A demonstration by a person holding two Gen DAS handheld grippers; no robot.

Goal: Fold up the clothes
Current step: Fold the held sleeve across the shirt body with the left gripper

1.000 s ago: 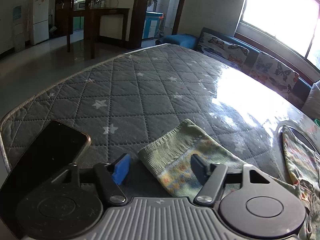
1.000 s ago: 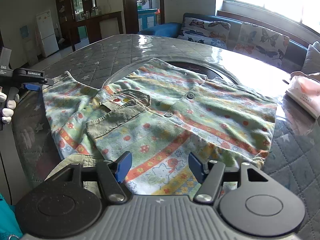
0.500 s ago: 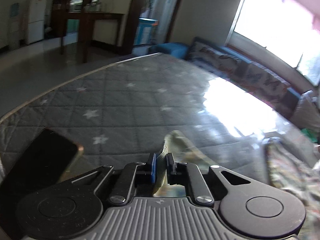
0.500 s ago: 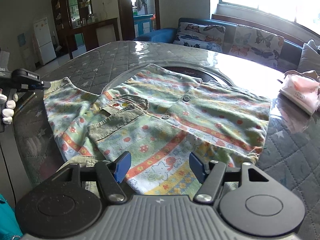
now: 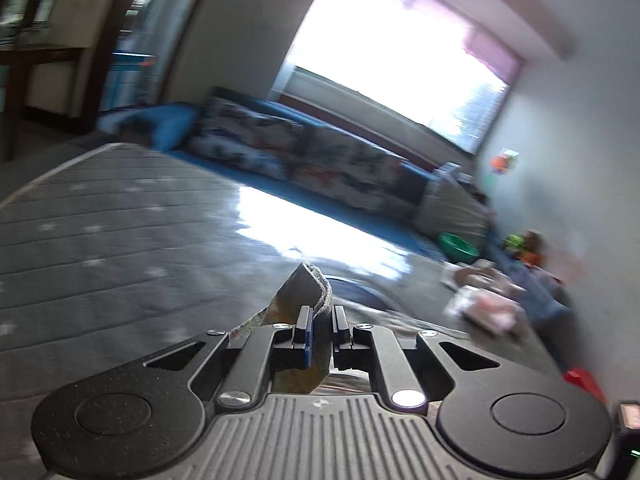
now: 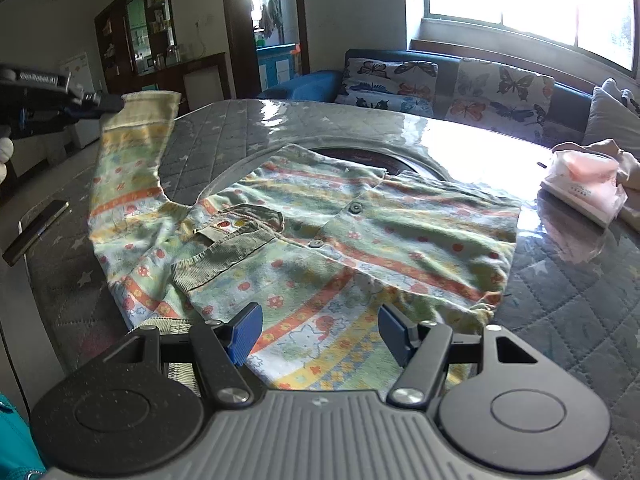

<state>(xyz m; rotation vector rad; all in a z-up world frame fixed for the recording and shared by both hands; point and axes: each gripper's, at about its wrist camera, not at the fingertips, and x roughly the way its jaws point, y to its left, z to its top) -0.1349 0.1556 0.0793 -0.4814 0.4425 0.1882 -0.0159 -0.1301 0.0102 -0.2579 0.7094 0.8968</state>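
Left claw (image 5: 320, 330) pinches the shirt's sleeve cuff (image 6: 150, 108), lifted for folding; next, lay it across the shirt (image 6: 360, 232). Right claw (image 6: 320, 334) spread, empty.

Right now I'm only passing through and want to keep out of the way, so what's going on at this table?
A person with a handheld gripper in each hand is folding a child's patterned shirt spread on the quilted table. The left gripper is shut on the sleeve cuff and holds it raised above the table, the sleeve hanging from it. The right gripper is open, low over the shirt's near hem, holding nothing. A phone lies near the table's left edge.
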